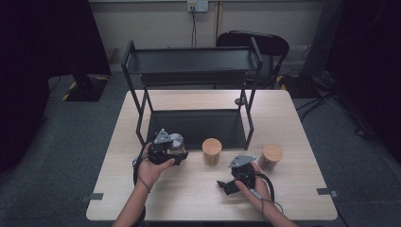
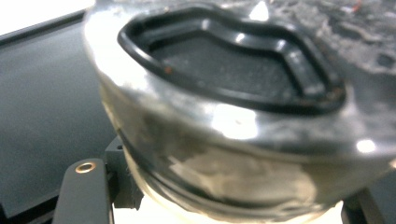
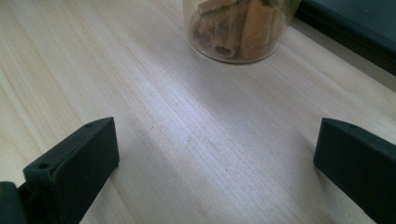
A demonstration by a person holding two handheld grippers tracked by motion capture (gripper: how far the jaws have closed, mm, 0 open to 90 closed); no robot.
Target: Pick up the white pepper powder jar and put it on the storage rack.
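High view: near the black metal rack's front left leg, the left gripper clamps a round metal-lidded jar. Left gripper view: the jar's shiny lid has a black ribbed inset. Right gripper view: the right gripper has matte jaws wide apart over pale wood-grain table.

A table stands in the middle of the room, and a two-level rack sits on its far half. Just before the rack's lower shelf, toward the left, the left gripper is clamped around a jar with a metal lid. To the right of it a second jar stands on the table, and a third jar stands further right, near the rack's right front leg. The right gripper rests on the table before the gap between those two jars, jaws apart, pointing left. A chair stands behind the table.
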